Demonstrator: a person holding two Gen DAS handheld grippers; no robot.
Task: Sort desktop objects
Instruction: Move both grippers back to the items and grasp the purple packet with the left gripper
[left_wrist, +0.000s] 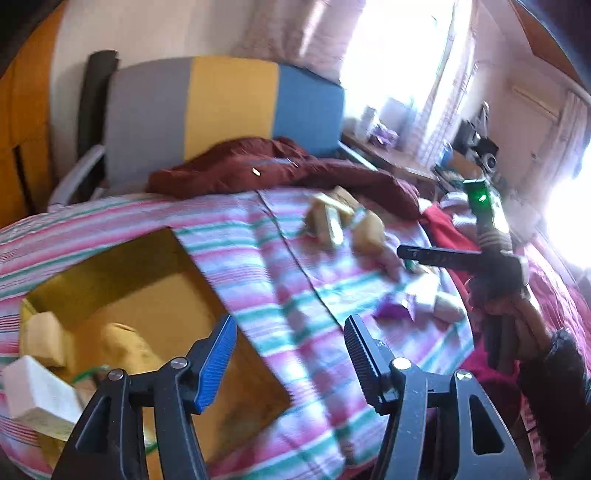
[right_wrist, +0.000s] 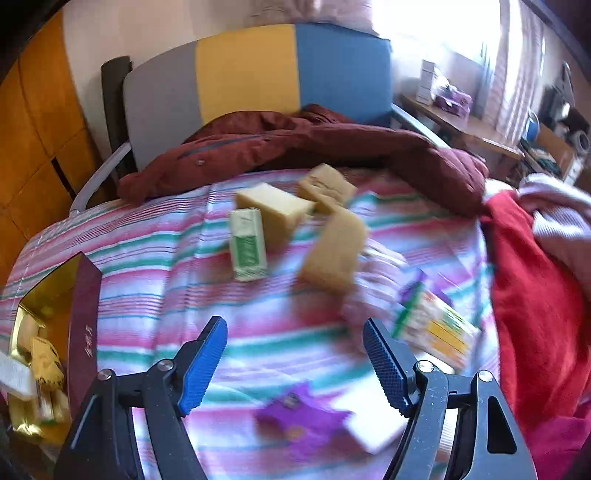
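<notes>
My left gripper (left_wrist: 290, 341) is open and empty, hovering over the right edge of a gold-lined box (left_wrist: 147, 295) that holds tan blocks (left_wrist: 44, 338) and a white box (left_wrist: 37, 391). My right gripper (right_wrist: 295, 343) is open and empty above the striped cloth (right_wrist: 155, 266). Ahead of it lie tan sponge blocks (right_wrist: 273, 208), a green-and-white box (right_wrist: 247, 243), a colourful packet (right_wrist: 436, 325), and close below a purple packet (right_wrist: 303, 417) and a white box (right_wrist: 373, 417). The right gripper also shows in the left wrist view (left_wrist: 406, 253).
The box shows at the left of the right wrist view, with a maroon wall (right_wrist: 83, 332). A dark red jacket (right_wrist: 314, 144) lies at the back, red clothing (right_wrist: 532, 295) at the right. A grey, yellow and blue chair back (right_wrist: 258, 70) stands behind.
</notes>
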